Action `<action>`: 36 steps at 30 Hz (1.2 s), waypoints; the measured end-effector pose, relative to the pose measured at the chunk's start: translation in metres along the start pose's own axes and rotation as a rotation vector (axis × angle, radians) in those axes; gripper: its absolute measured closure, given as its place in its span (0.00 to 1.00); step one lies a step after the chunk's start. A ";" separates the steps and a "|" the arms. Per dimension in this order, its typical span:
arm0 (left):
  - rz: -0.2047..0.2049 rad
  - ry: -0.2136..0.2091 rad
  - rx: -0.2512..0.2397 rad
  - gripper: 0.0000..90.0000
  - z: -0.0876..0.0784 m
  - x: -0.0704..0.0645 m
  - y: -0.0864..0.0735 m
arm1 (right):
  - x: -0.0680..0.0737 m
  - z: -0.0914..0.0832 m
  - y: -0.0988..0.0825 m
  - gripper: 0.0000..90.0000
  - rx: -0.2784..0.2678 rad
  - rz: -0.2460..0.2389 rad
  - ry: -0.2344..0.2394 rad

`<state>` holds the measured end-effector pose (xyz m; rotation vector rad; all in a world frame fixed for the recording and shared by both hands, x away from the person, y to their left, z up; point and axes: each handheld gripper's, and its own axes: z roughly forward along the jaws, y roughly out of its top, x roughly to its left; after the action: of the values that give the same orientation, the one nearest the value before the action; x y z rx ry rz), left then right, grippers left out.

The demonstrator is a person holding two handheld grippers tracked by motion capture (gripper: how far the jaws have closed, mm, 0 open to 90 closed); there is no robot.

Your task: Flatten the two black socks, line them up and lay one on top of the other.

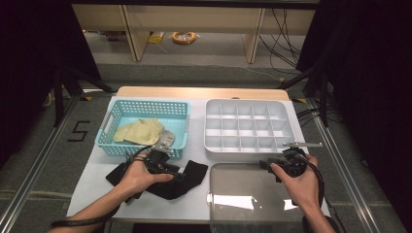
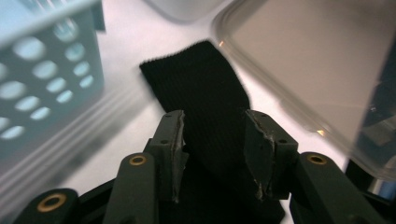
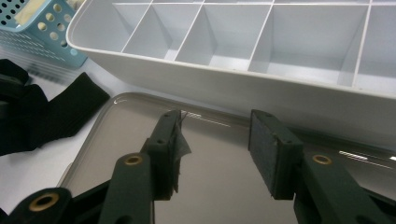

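A black cloth [image 1: 193,175] lies flat on the white mat in front of the basket. My left gripper [image 1: 175,171] hovers low over it, held in a hand. In the left gripper view its jaws [image 2: 214,116] stand apart with the black cloth [image 2: 201,79] stretching away beneath and between them, and the pads are not pressing on it. My right gripper [image 1: 266,164] is open above the far edge of a clear plastic lid [image 1: 243,194]. Nothing sits between its jaws [image 3: 215,116], which hang over the lid [image 3: 116,140].
A teal basket [image 1: 143,107] at the back left holds a yellow cloth [image 1: 138,131] and a grey piece [image 1: 164,140]. A white divided organizer [image 1: 245,153] with bare compartments stands at the back right, just beyond the lid. The basket wall [image 2: 46,79] is close on the left gripper's left.
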<state>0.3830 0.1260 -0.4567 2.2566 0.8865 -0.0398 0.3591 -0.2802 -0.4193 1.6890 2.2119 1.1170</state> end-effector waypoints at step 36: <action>0.065 0.122 -0.110 0.97 -0.014 -0.010 -0.003 | 0.002 0.001 0.000 0.61 0.031 0.005 -0.009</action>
<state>0.3701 0.1304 -0.4456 2.2017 0.8572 0.1736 0.3588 -0.2782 -0.4193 1.7087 2.2326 1.0794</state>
